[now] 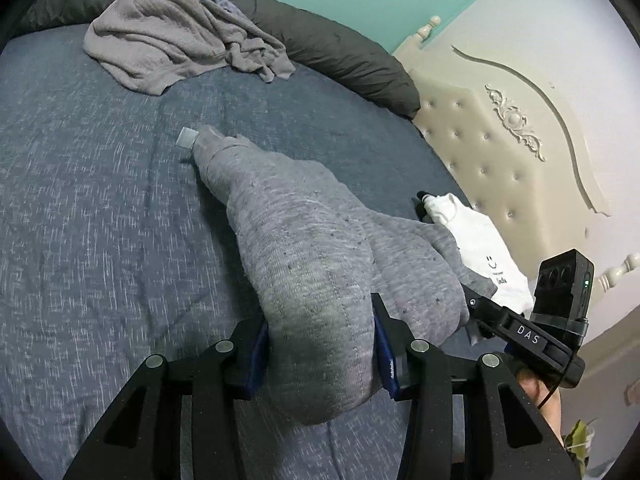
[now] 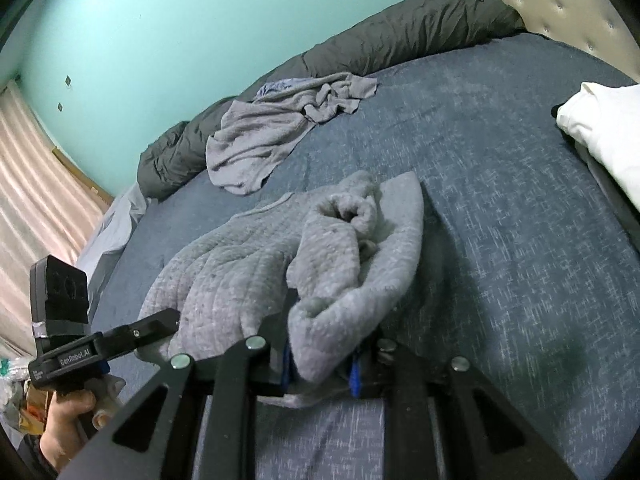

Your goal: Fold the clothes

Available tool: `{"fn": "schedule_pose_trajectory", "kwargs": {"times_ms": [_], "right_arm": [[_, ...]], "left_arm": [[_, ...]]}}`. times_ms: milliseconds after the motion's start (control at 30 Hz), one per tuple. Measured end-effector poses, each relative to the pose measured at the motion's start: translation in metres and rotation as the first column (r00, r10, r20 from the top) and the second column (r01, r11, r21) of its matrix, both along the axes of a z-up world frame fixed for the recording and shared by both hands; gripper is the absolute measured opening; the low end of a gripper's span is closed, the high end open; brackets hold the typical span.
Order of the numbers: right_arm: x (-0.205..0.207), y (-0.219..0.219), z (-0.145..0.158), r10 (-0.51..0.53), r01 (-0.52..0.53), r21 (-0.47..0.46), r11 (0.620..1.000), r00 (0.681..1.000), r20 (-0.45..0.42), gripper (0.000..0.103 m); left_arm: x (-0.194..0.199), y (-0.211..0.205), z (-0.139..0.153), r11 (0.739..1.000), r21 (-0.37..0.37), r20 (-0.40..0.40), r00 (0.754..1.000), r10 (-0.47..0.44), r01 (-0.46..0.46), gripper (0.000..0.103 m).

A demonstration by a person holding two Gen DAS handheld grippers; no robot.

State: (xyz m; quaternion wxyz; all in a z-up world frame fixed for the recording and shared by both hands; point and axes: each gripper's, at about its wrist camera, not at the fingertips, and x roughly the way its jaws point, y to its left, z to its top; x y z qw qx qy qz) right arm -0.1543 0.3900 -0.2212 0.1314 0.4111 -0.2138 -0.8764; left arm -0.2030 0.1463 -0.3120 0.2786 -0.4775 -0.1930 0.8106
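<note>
A blue bed [image 1: 100, 200] fills the left wrist view, before a teal wall and cream headboard [image 1: 512, 128]. The left gripper [image 1: 320, 356] has its fingers clamped on a grey sweatshirt [image 1: 288, 232]; a taupe garment [image 1: 172, 40] lies crumpled beyond, a white garment [image 1: 480, 240] to the right. In the right wrist view, the right gripper [image 2: 320, 368] pinches the sweatshirt's bunched edge; a dark duvet [image 2: 400, 36] borders the bed.

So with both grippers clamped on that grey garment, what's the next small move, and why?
Probably draw the two grippers apart and lift a little to spread it. The left gripper and right gripper each pinch a thick bunch of the grey sweatshirt, which lies crumpled on the blue bedcover with a sleeve rolled over it. It cannot be folded until flat.
</note>
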Motion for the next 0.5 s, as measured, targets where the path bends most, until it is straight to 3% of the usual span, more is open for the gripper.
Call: {"fn": "schedule_pose_trajectory", "kwargs": {"times_ms": [300, 500], "right_arm": [[0.018, 0.002, -0.079, 0.01, -0.004, -0.026, 1.0, 0.975, 0.223, 0.021], [0.008, 0.019, -0.082, 0.022, -0.005, -0.062, 0.998, 0.961, 0.277, 0.052]], "left_arm": [[0.024, -0.01, -0.055, 1.0, 0.005, 0.126, 0.992, 0.001, -0.001, 0.049], [0.034, -0.021, -0.083, 1.0, 0.022, 0.197, 0.98, 0.01, -0.014, 0.058]]}}
